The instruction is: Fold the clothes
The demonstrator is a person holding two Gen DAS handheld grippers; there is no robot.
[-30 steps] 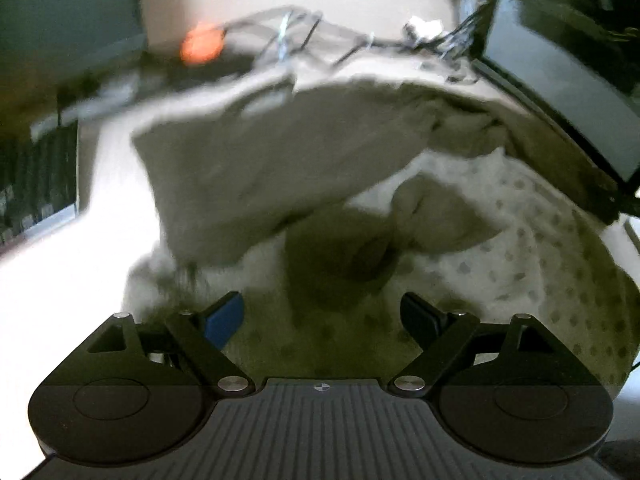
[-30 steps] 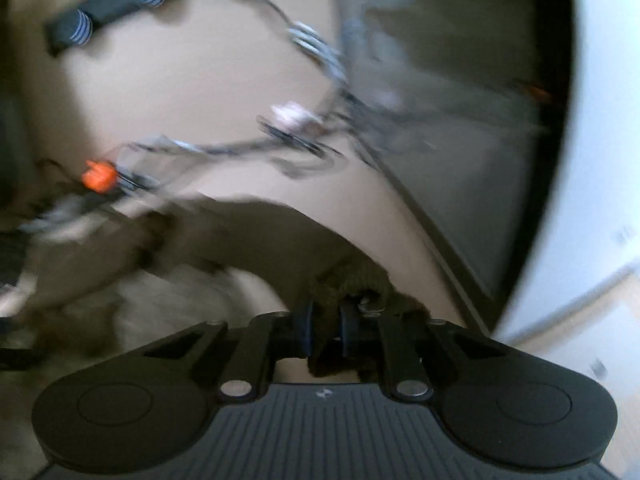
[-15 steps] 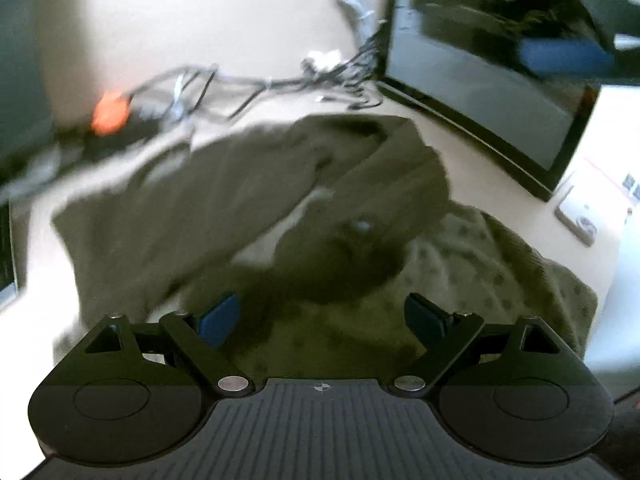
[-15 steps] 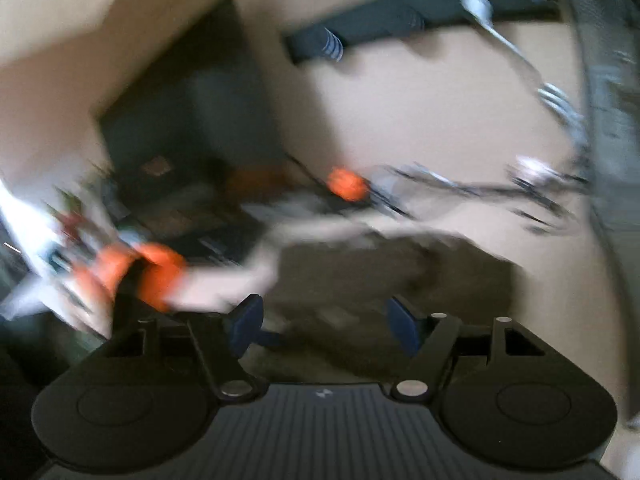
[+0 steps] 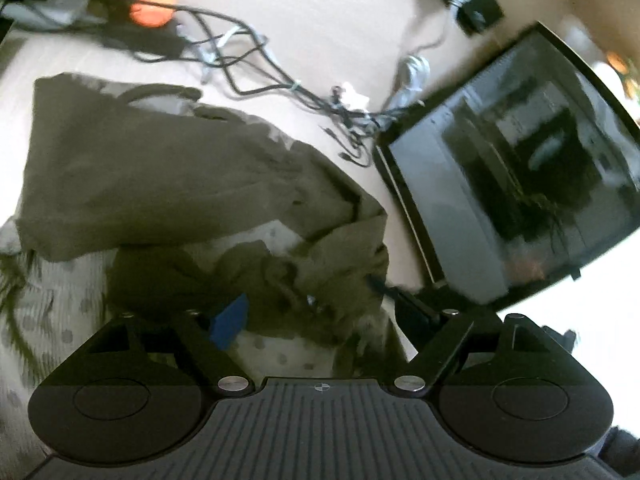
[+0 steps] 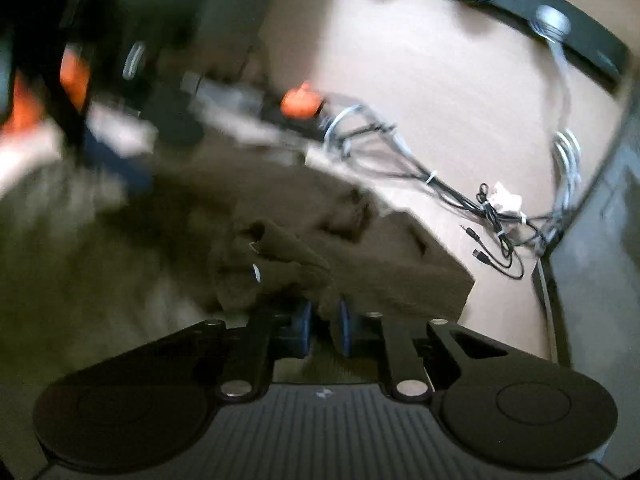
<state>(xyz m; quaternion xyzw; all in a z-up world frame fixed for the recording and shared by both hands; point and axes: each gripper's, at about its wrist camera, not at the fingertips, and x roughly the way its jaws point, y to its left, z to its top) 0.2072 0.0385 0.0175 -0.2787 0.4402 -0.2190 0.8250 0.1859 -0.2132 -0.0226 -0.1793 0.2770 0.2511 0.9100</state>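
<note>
Beige desk (image 5: 340, 8), cluttered: monitor (image 5: 520, 168) at one side, cables (image 5: 248, 60) beyond its corner. Olive garment (image 5: 160, 172) lies crumpled beside the monitor, spotted lining up, partly doubled over itself, probably mid-fold. Right gripper (image 6: 322, 320): jaws nearly closed, pinching a garment edge, likely to carry it over. Left gripper (image 5: 316, 312): jaws wide apart, holding nothing, poised over bunched cloth nearest the monitor.

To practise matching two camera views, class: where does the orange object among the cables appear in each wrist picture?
Left wrist view: the orange object sits blurred at top left, behind the olive garment.
Right wrist view: it sits upper centre-left, also beyond the garment.
Shared landmark: the tangle of cables running beside it.
</note>
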